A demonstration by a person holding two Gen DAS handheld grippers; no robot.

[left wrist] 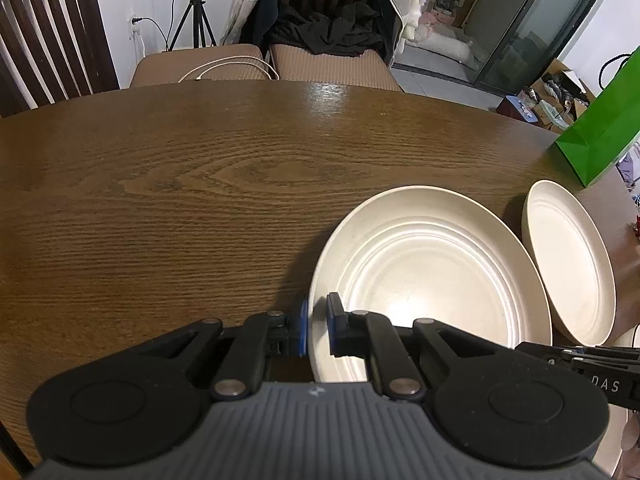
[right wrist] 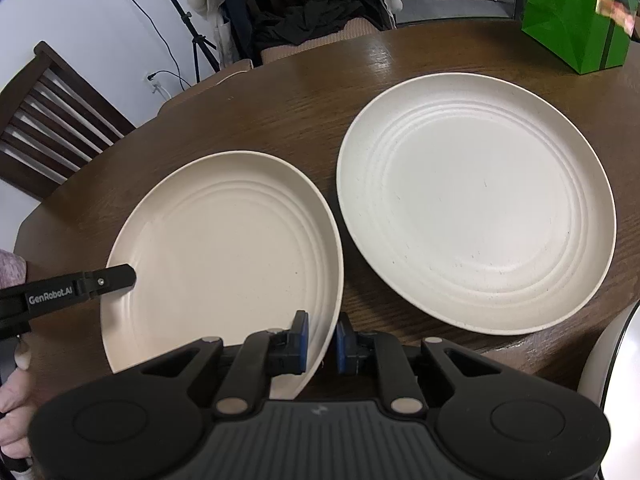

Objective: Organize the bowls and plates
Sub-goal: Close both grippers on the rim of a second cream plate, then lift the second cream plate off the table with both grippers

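Note:
Two cream ribbed plates lie side by side on the brown wooden table [left wrist: 160,200]. My left gripper [left wrist: 316,320] is shut on the left rim of the nearer plate [left wrist: 428,268], one blue pad inside the rim and one outside. My right gripper [right wrist: 322,336] is shut on the right rim of that same plate [right wrist: 224,248]. One of the left gripper's fingers [right wrist: 116,278] shows over the plate's far side in the right wrist view. The second plate [right wrist: 476,200] rests flat to the right, untouched, and appears as the second plate [left wrist: 568,260] in the left wrist view.
A green paper bag [right wrist: 572,12] stands at the table's far right edge. Chairs [left wrist: 332,64] with clothes and a white cable sit beyond the far edge, and a slatted chair [right wrist: 52,120] is at the left. A person's hand [right wrist: 12,400] holds the left gripper.

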